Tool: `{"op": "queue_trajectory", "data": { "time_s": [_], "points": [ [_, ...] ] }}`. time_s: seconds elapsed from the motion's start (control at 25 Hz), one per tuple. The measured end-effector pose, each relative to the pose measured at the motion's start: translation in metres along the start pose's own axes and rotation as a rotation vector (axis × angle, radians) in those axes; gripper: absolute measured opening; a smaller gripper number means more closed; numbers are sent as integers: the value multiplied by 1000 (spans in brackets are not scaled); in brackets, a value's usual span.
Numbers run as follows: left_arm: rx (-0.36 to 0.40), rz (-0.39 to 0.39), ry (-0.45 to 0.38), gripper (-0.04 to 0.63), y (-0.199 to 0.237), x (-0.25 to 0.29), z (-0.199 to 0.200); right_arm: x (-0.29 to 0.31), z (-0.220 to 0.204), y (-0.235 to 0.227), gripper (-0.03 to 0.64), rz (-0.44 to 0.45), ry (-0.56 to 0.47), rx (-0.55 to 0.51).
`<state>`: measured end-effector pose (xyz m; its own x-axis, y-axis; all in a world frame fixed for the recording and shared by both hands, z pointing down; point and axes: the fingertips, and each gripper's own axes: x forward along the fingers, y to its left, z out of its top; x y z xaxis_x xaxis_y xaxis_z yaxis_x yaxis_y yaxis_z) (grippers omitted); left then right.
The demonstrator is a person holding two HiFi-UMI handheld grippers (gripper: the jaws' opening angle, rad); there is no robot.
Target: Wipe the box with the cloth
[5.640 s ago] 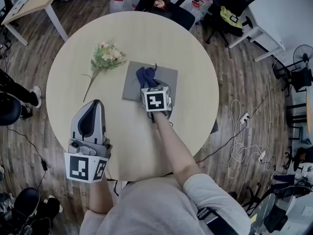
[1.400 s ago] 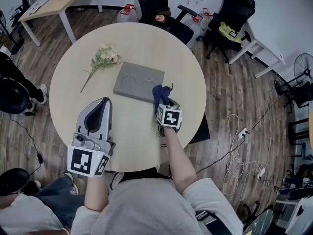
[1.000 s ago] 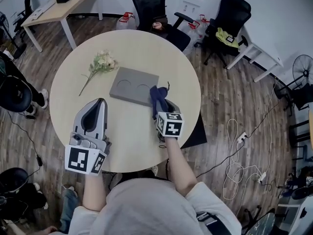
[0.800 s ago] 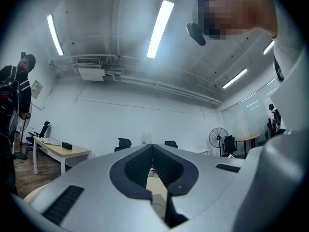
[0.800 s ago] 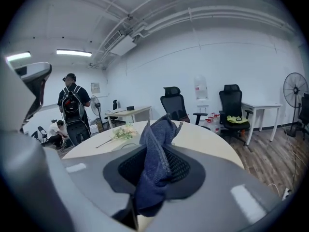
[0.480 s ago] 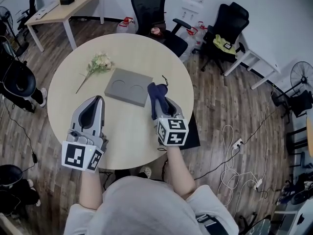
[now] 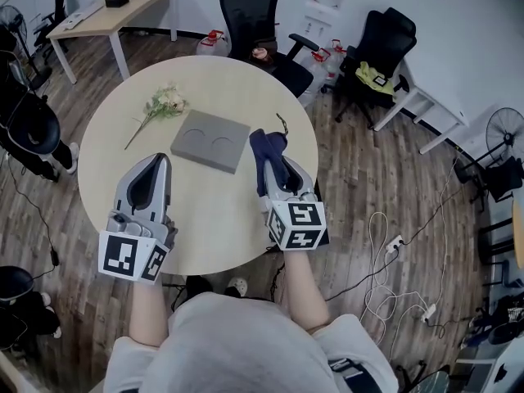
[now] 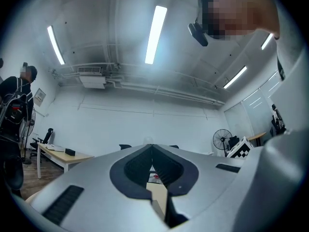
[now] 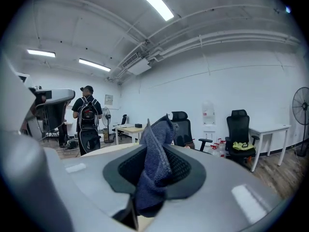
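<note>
Pulled back since the earlier frames: right gripper point(image 7: 275, 167) with the cloth point(image 7: 265, 149) is off the box point(image 7: 210, 140), where the cloth sat about five seconds ago, and now sits at the near right of the round table point(image 7: 106, 150). Left gripper point(image 7: 159, 161) has barely shifted, near left of the table.

Right gripper jaws are clamped on the dark blue cloth. In the right gripper view the cloth point(image 9: 155, 161) is pinched between the pads and its free end sticks up past the tips of the gripper point(image 9: 153, 151). In the head view the bunched cloth is just right of the box's right edge, no clear contact with it.

Left gripper point(image 8: 152, 147) jaws are pressed together in its own view, nothing between them.

Box is a flat grey slab with two round recesses on top, lying around the middle of the table, between the lines of the two grippers and farther out than both. Sprig of pale flowers point(image 7: 164, 103) lies far left of the box, apart from it.

Both gripper views look out level into the room, not down at the table. Right gripper view shows a person with a backpack point(image 9: 88, 115) at left, black office chairs point(image 9: 240, 129) and a standing fan point(image 9: 302, 111) at right. Black office chair point(image 7: 255, 11) stands at the table's far side.
</note>
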<state>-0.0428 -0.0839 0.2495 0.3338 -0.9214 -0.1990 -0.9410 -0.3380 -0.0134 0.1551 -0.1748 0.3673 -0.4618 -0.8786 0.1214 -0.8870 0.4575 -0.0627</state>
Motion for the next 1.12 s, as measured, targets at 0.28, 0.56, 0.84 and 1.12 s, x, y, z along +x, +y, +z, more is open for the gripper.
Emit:
{"op": "queue_trajectory", "data": {
  "time_s": [0.28, 0.56, 0.84, 1.12],
  "points": [
    [9, 5, -14, 9, -13, -7, 6, -22, 15, -3, 98, 11, -49, -6],
    [16, 12, -23, 9, -23, -15, 13, -43, 34, -3, 98, 17, -107, -34],
    [20, 17, -36, 8, -28, -20, 16, -60, 50, 1, 98, 11, -171, -87],
    [25, 17, -43, 9, -33, -21, 22, -72, 64, -4, 98, -3, -216, -89]
  ]
}}
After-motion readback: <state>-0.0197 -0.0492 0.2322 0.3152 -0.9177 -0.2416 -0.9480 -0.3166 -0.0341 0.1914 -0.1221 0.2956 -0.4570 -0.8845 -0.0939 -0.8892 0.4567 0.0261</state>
